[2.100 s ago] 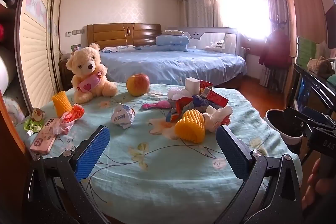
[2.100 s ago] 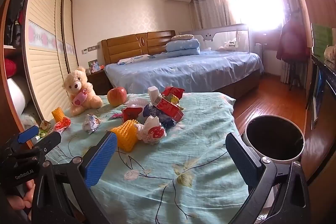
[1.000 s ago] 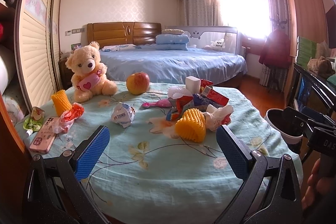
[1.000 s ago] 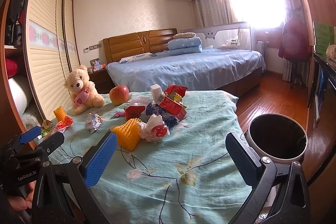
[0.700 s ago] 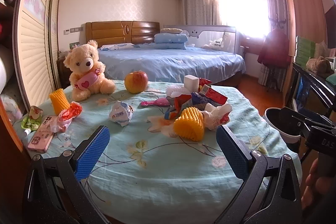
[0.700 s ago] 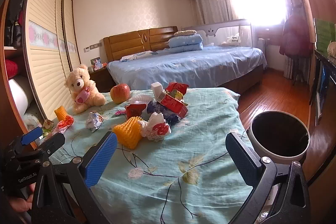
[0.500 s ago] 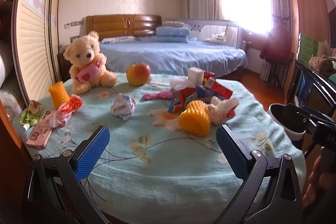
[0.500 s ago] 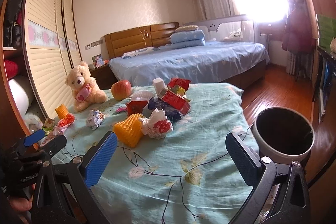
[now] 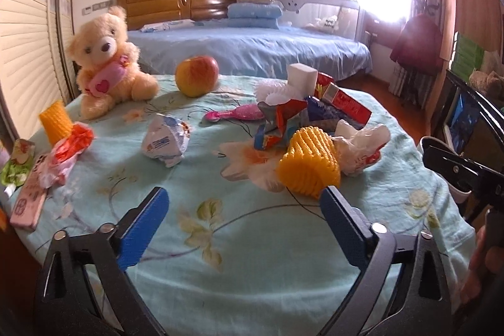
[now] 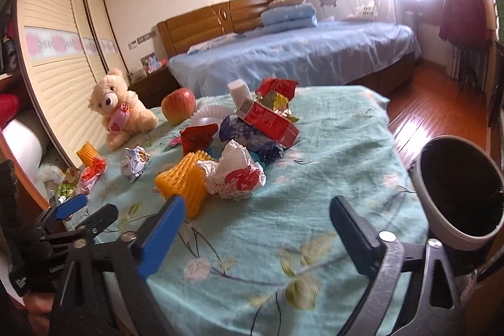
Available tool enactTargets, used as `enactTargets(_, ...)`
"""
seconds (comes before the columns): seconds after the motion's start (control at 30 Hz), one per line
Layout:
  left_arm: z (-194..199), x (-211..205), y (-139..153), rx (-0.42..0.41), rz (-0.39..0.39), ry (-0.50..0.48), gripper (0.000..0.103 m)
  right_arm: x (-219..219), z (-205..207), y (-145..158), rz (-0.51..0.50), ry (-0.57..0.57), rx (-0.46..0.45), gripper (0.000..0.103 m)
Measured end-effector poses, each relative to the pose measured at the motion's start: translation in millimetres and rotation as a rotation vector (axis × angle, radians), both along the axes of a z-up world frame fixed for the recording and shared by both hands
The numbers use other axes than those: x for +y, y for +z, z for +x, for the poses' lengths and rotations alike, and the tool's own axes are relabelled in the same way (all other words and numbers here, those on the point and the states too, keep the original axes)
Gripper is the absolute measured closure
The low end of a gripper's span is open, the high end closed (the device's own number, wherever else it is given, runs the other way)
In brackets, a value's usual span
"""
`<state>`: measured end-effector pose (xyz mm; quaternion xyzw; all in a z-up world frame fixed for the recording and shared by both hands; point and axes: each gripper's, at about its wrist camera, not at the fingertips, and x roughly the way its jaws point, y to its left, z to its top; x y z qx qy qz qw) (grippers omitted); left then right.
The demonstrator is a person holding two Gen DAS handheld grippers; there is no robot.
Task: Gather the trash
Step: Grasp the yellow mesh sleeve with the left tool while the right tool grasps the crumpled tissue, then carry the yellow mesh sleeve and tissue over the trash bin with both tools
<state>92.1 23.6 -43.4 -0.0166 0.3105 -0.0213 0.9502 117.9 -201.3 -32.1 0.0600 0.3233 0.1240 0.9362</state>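
Observation:
A pile of trash lies mid-table: a yellow foam fruit net (image 9: 310, 161) (image 10: 184, 183), a crumpled white-and-red plastic bag (image 9: 362, 147) (image 10: 234, 173), a red carton (image 9: 346, 106) (image 10: 267, 120) and wrappers. A crumpled white paper ball (image 9: 165, 140) (image 10: 135, 162) lies to the left. My left gripper (image 9: 244, 218) is open and empty above the near table edge. My right gripper (image 10: 256, 229) is open and empty, just short of the plastic bag. A white bin with a black liner (image 10: 460, 188) stands at the right of the table.
A teddy bear (image 9: 105, 65), an apple (image 9: 197, 74), a pink brush (image 9: 234, 114), a second yellow net (image 9: 56, 122), a red-white wrapper (image 9: 67, 153) and a pink phone (image 9: 30, 199) sit on the turquoise tablecloth (image 9: 236, 241). A blue bed (image 9: 252, 43) stands behind.
Both grippers have moved forward and lower toward the table; the trash pile looks larger and closer in both views. Both stay open and empty.

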Motion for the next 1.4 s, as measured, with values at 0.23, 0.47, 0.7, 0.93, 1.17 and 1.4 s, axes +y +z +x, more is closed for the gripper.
enactTargets(0.23, 36.1, -1.4, -17.2, 0.087, -0.022, -0.044, 0.018, 6.9, 36.4, -8.6, 0.046, 0.043, 0.074, 0.030)
enactTargets(0.47, 61.6, -11.0, -30.1, 0.166, -0.026, -0.115, 0.026, 15.0, 67.5, -22.4, 0.072, 0.086, 0.139, 0.038)
enactTargets(0.7, 74.0, -21.4, -31.0, 0.201, -0.073, -0.192, 0.060, 19.3, 82.3, -32.4, 0.120, 0.128, 0.193, 0.067)
enactTargets(0.93, 65.8, -35.8, -26.4, 0.182, -0.097, -0.264, 0.096, 9.8, 69.5, -30.2, 0.152, 0.114, 0.181, 0.075)
enactTargets(1.17, 44.6, -46.2, -14.7, 0.148, -0.123, -0.287, 0.096, -19.3, 45.2, -21.2, 0.183, 0.054, 0.150, 0.076)
enactTargets(1.4, 43.4, -70.0, -8.2, 0.144, -0.137, -0.339, 0.096, -54.1, 28.7, -18.6, 0.189, -0.029, 0.132, 0.076)
